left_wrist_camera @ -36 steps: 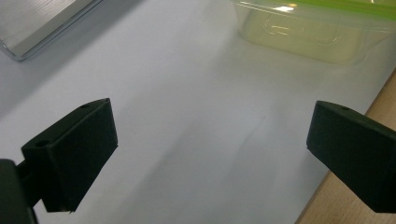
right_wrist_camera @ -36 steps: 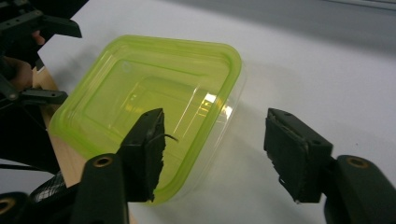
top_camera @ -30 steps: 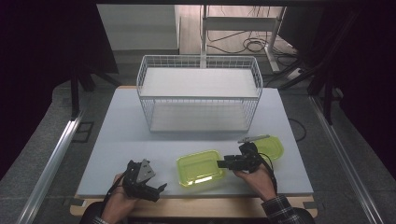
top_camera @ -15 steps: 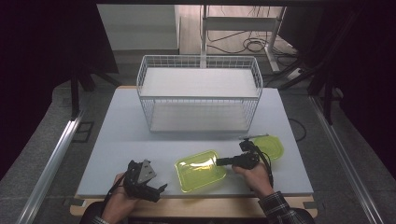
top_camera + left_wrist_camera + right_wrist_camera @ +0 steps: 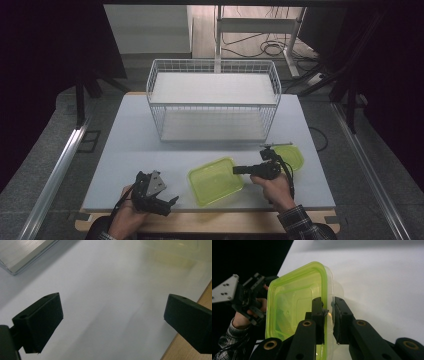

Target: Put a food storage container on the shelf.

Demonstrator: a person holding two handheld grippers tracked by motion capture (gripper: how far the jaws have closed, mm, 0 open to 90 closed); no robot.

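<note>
Presently the right gripper (image 5: 328,315), jaws just closed on the translucent green plastic container's (image 5: 216,180) rim near the tabletop's front edge, has grasped it; transfer remains, while the left gripper (image 5: 112,315) idles wide open.

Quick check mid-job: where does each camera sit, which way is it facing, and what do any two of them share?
High view: above the person's side, looking forward and down on the table; both hands, left gripper, right gripper.
Left gripper view: looks along its open jaws at bare table.
Right gripper view: jaws have just closed on the green container rim.
Shared: high and right gripper views show the container and left gripper.
</note>
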